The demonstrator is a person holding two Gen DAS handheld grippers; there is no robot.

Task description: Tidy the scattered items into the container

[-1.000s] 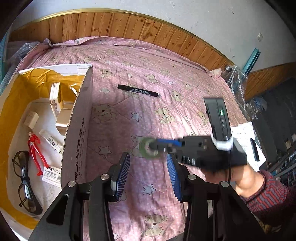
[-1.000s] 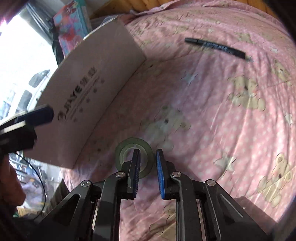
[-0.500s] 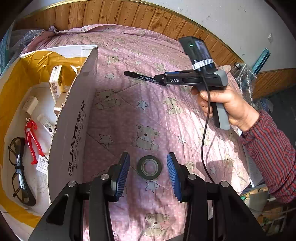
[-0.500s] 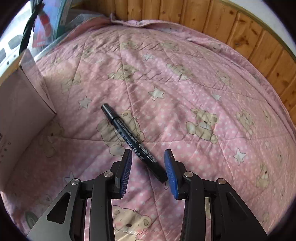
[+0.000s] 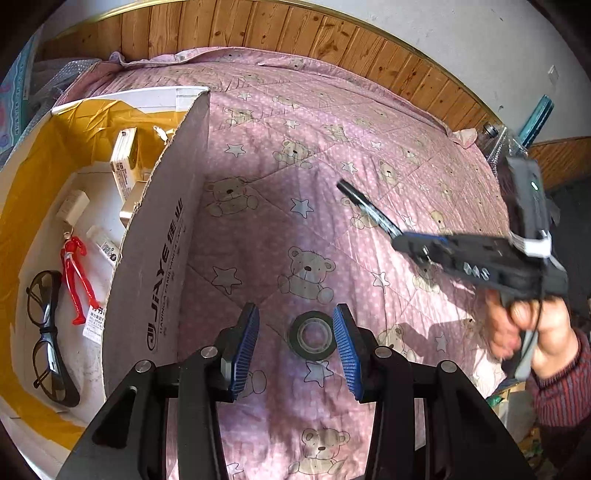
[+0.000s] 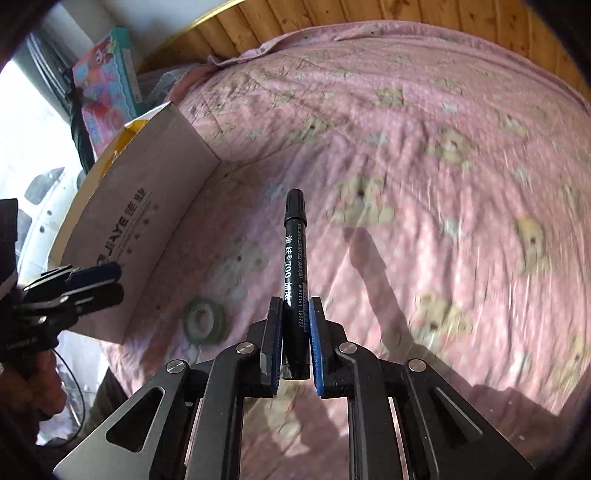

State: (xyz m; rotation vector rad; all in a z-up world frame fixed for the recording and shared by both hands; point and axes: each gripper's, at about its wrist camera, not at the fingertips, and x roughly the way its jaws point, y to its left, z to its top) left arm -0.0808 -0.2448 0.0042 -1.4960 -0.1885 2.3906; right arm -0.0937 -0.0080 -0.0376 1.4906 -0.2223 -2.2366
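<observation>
Marker (image 6: 294,266) now lifted off the bed, clamped in right gripper (image 6: 294,332); left gripper (image 5: 295,347), jaws wide and empty, straddles tape roll (image 5: 312,335).

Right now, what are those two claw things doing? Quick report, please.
Right gripper shut on black marker, lifted off the pink quilt. Left gripper open around tape roll. Cardboard box unobstructed.

pink bear quilt (image 5: 295,177) | wood panelling (image 5: 258,33) | colourful box, perhaps a toy (image 6: 107,85)
</observation>
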